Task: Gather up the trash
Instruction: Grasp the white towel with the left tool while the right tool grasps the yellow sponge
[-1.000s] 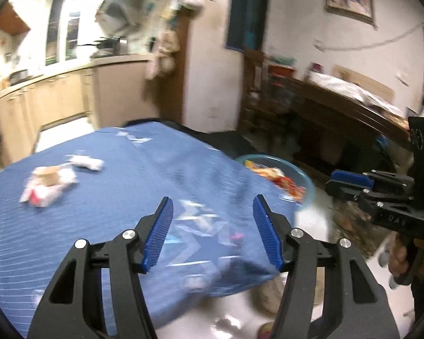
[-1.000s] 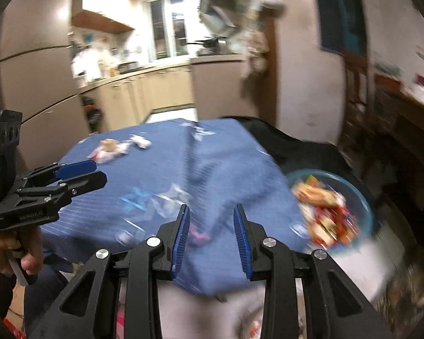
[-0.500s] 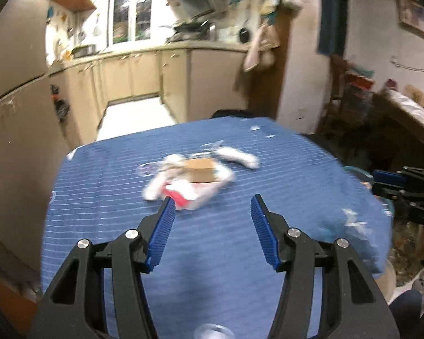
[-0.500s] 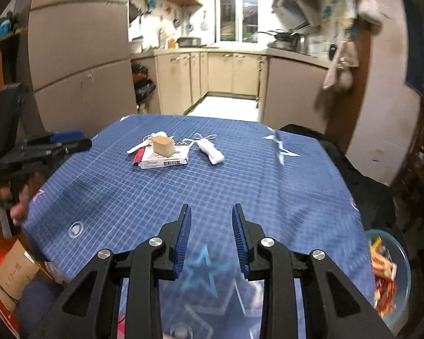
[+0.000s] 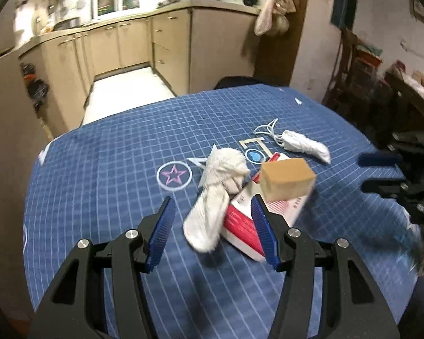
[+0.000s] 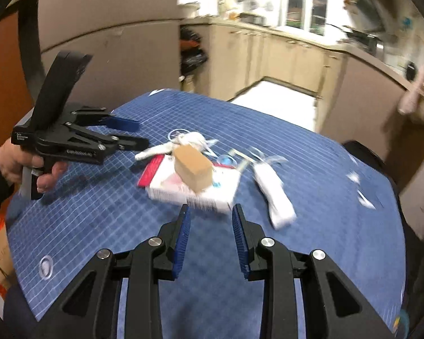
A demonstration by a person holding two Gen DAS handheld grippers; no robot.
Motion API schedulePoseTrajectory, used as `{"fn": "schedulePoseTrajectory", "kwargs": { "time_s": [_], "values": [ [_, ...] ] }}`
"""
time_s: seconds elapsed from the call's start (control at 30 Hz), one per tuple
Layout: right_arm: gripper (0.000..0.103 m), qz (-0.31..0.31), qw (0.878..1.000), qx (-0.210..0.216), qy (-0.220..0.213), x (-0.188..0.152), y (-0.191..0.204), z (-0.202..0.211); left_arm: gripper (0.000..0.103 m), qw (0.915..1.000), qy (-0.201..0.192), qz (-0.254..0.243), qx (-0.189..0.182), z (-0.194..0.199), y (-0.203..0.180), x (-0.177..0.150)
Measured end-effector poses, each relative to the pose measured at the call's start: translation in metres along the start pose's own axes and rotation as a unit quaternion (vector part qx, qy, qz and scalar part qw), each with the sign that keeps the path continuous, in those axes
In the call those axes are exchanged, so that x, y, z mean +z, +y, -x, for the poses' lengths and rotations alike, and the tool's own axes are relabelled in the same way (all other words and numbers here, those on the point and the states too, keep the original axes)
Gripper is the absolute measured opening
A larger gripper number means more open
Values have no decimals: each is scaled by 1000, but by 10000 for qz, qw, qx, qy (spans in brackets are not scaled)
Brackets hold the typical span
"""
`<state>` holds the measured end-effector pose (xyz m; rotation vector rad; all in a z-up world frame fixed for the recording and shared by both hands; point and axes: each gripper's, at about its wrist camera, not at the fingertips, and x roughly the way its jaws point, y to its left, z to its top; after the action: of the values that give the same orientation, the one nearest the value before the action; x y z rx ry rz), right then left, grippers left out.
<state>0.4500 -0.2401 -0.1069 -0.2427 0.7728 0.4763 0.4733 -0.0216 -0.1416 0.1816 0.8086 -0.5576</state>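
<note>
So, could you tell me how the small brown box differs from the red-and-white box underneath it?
The small brown box is plain tan and blocky, while the red-and-white box is printed, wider and flat. The brown box sits on top of the other; the red-and-white box lies directly on the blue tablecloth. Both are cardboard-like boxes in the same trash pile, and neither is gripped.

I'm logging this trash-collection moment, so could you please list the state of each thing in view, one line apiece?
Left tool: open, holding nothing, just short of the trash.
Right tool: open, holding nothing.
Red and white box: lying flat on the tablecloth.
Small cardboard box: closed, resting on the red and white box.
Crumpled tissue: lying against the box.
Rolled white wrapper: lying apart, untouched.
Tablecloth: spread flat.
</note>
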Motion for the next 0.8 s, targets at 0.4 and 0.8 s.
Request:
{"fn": "schedulePoseTrajectory", "kwargs": {
  "time_s": [0.4,0.8],
  "values": [
    [45,592,9958,673,206,39,3,-62,54,9967,201,-496,-606,-38,4,18],
    [31,479,9968,603,229,38,-1,-75,51,9931,359,-698,-873,-59,-8,28]
  ]
}}
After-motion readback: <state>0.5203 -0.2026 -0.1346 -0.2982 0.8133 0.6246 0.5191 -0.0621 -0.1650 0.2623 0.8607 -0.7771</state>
